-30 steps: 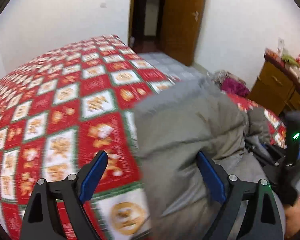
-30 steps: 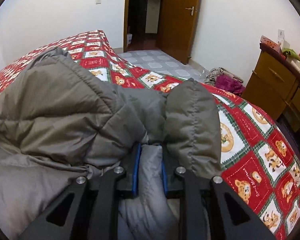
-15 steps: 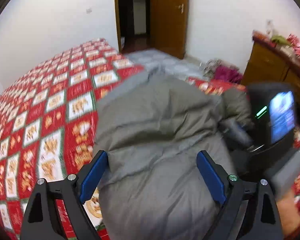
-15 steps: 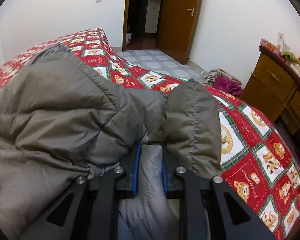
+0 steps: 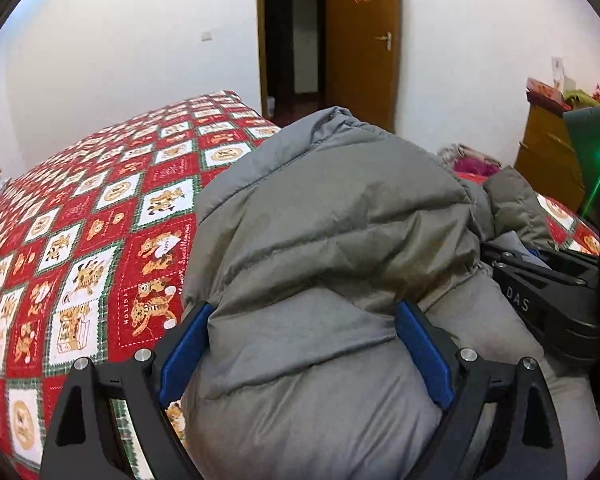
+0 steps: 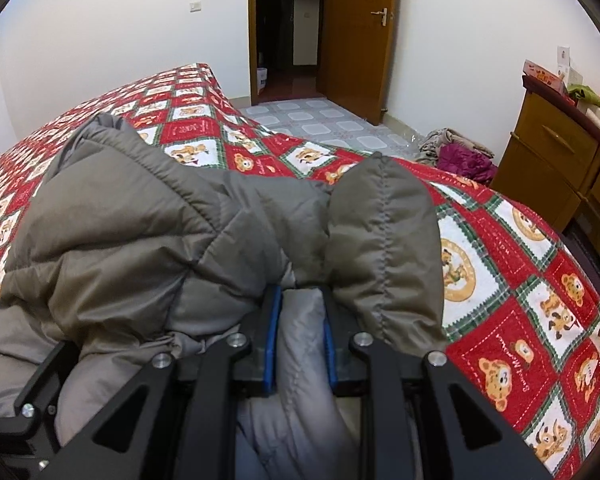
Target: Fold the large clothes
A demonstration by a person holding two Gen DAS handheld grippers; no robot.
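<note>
A large grey-brown padded jacket [image 5: 332, 240] lies bunched on the bed with the red Christmas quilt [image 5: 100, 220]. My left gripper [image 5: 300, 344] is open, its blue pads wide apart on either side of a thick fold of the jacket. My right gripper [image 6: 298, 332] is shut on a fold of the jacket's lighter grey lining [image 6: 300, 344], with the jacket [image 6: 160, 240] heaped over and around its fingers. The right gripper's black body [image 5: 548, 300] shows at the right of the left wrist view.
The quilt [image 6: 520, 300] stretches far to the left and right of the jacket. A wooden dresser [image 6: 560, 168] stands at the right. A pile of clothes [image 6: 460, 156] lies on the tiled floor. A brown door [image 6: 356, 32] stands open at the back.
My left gripper has swung right from over the quilt onto the jacket, and now straddles a thick fold. My right gripper has stayed shut on the lining and barely moved.
</note>
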